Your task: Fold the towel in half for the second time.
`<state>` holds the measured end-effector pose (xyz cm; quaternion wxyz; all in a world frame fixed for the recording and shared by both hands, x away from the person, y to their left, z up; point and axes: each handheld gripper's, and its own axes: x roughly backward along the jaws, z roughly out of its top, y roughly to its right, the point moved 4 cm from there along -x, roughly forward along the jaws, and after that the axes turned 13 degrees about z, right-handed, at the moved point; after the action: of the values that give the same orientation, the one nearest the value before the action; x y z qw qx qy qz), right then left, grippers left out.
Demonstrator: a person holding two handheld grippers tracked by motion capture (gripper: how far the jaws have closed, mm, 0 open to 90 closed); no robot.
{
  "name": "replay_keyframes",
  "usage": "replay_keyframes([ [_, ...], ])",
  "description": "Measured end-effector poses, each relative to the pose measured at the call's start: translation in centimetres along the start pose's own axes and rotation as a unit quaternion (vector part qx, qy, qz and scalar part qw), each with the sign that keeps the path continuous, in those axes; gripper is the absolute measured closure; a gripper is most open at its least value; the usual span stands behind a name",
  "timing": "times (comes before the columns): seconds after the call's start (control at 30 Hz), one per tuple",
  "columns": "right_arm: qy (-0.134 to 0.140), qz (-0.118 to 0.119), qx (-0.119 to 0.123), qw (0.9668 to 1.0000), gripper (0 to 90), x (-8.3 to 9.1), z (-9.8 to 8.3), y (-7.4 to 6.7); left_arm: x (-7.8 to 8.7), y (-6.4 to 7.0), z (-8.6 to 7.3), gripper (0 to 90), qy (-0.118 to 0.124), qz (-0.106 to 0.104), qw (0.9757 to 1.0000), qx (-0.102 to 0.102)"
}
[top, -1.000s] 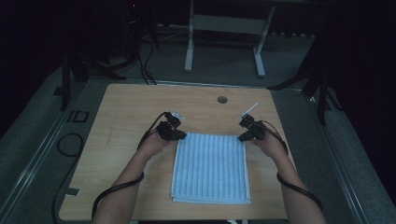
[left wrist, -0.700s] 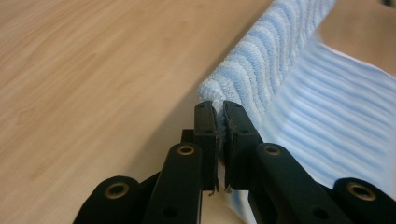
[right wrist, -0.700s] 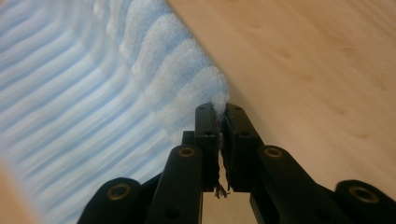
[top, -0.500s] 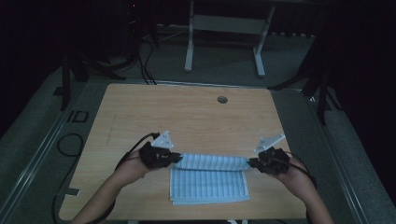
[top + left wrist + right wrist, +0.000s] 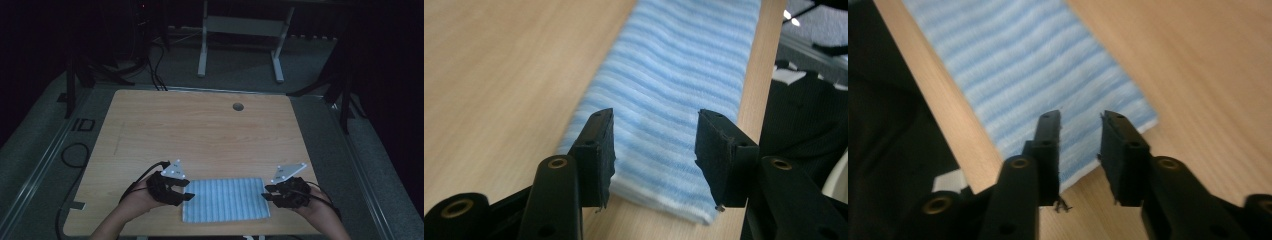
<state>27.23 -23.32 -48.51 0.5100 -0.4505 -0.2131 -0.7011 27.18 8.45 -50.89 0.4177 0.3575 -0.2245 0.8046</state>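
Note:
A blue-and-white striped towel (image 5: 225,200) lies folded flat near the table's front edge. My left gripper (image 5: 187,190) sits at its left end and my right gripper (image 5: 267,192) at its right end. The left gripper (image 5: 654,117) has just been opening its jaws, which now stand apart over the towel (image 5: 684,60) without pressing it. The right gripper (image 5: 1082,117) has just been opening too, leaving a narrower gap above a corner of the towel (image 5: 1013,60). Neither gripper holds anything.
The wooden table (image 5: 200,135) has a small round hole (image 5: 238,106) near its far edge. Beyond the table stands a metal frame (image 5: 240,30) on a dark floor. Cables (image 5: 75,155) lie at the left. The person's dark clothing (image 5: 804,115) is at the front edge.
Both grippers pulled the towel's far edge toward the person, folding it in half. Their jaws then opened and let the towel go.

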Motion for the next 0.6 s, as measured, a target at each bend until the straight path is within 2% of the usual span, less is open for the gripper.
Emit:
replay_keyframes([
  [0.03, 0.000, 0.000, 0.000, 1.0000, 68.0, 0.0, 0.0, 0.0, 0.0, 0.0, 0.0, 50.1, 0.000, 0.000, 1.0000, 0.000],
  [0.07, -0.006, 0.001, -0.002, 1.0000, 68.0, -0.7, -0.1, 0.1, -0.8, 0.5, -0.1, 50.1, -0.008, -0.007, 0.9999, -0.006],
  [0.13, -0.018, 0.014, -0.005, 0.9997, 67.3, -2.3, -0.3, 0.4, -1.9, 1.1, -0.2, 50.1, -0.013, -0.020, 0.9997, -0.006],
  [0.2, -0.032, 0.020, -0.003, 0.9993, 66.7, -3.4, -0.5, 0.6, -2.8, 1.6, -0.3, 50.0, -0.023, -0.024, 0.9994, -0.012],
  [0.27, -0.041, 0.022, -0.009, 0.9989, 65.4, -4.3, -0.6, 1.0, -3.8, 2.0, -0.4, 49.8, -0.032, -0.033, 0.9989, -0.010],
  [0.43, -0.042, 0.025, -0.011, 0.9988, 64.0, -5.4, -0.4, 1.9, -5.2, 1.9, -0.6, 46.2, -0.051, -0.020, 0.9985, -0.007],
  [0.47, -0.047, 0.020, -0.008, 0.9987, 64.1, -5.7, -0.4, 2.1, -5.9, 1.6, -0.8, 46.2, -0.068, -0.003, 0.9975, -0.019],
  [0.5, -0.067, 0.011, -0.009, 0.9977, 64.0, -6.6, -0.4, 2.7, -6.1, 1.5, -0.9, 47.0, -0.070, -0.006, 0.9974, -0.017],
  [0.6, -0.068, 0.016, -0.012, 0.9975, 64.1, -7.6, -0.2, 3.3, -6.2, 0.8, -0.9, 49.1, -0.071, -0.001, 0.9975, -0.005],
])
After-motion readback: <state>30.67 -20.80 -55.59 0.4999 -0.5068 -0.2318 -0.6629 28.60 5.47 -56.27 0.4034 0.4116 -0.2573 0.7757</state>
